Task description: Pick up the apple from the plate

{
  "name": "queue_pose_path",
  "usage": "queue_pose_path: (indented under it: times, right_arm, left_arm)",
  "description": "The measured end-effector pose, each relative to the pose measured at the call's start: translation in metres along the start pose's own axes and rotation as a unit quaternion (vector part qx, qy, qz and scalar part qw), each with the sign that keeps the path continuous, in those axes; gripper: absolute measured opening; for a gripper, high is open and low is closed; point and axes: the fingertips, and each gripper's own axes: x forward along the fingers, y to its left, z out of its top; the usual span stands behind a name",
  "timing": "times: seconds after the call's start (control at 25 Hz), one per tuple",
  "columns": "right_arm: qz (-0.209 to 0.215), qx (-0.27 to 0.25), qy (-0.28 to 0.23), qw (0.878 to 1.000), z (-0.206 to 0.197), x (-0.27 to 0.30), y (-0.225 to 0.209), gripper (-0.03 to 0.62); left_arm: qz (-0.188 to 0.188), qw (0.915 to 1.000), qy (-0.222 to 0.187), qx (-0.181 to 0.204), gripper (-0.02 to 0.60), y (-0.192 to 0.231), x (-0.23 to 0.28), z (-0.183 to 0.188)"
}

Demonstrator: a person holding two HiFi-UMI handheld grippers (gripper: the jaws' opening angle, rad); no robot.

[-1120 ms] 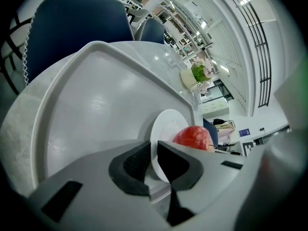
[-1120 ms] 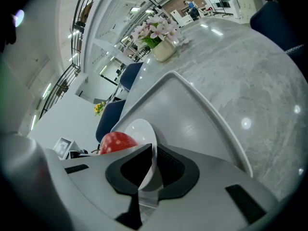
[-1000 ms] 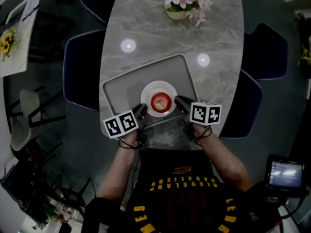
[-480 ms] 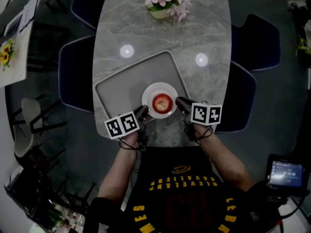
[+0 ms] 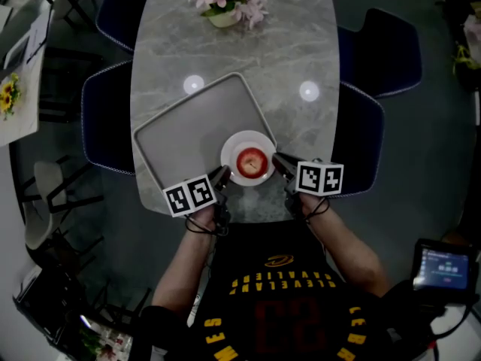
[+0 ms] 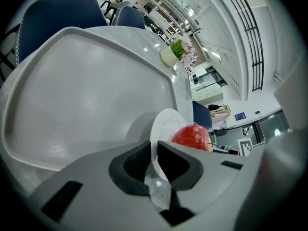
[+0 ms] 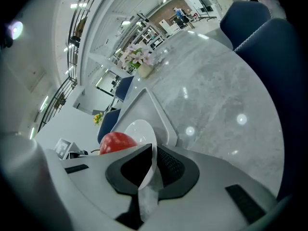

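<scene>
A red apple (image 5: 252,160) sits on a small white plate (image 5: 239,143). Both grippers hold this plate by its rim. My left gripper (image 5: 223,176) is shut on the rim's near-left side, and my right gripper (image 5: 279,161) is shut on its near-right side. In the left gripper view the thin plate (image 6: 166,126) edge runs between the pads of the left gripper (image 6: 154,160), with the apple (image 6: 192,136) just beyond. The right gripper view shows the same: right gripper (image 7: 153,165), plate (image 7: 139,129), apple (image 7: 118,142). The plate appears raised over the grey tray (image 5: 173,138).
The grey tray (image 6: 86,90) lies on an oval marble table (image 5: 293,43). A pot of pink flowers (image 5: 225,2) stands at the far end. Dark blue chairs (image 5: 105,119) flank the table on both sides, one (image 5: 364,149) close to my right gripper.
Held by both grippers, the plate with the apple has shifted from the tray's near middle to over its right corner. The table has slid left in the head view.
</scene>
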Motion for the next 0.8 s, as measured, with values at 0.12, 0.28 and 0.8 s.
queue_pose_path:
  times: [0.12,0.28,0.8]
  right_arm:
    - [-0.002,0.007,-0.004,1.000,-0.005,-0.013,-0.011,0.041]
    - [-0.005,0.014,-0.009,1.000,-0.010,-0.027,-0.028,0.041]
    - [-0.019,0.033,-0.024,0.999,-0.040,-0.075,-0.077,0.041]
  left_arm:
    - [-0.001,1.0000,0.006,0.005,0.046,-0.009,0.006,-0.012]
    - [-0.002,0.9998,0.014,0.011,0.046,-0.020,0.016,-0.027]
    - [-0.002,0.9987,0.041,0.031,0.046,-0.047,0.042,-0.089]
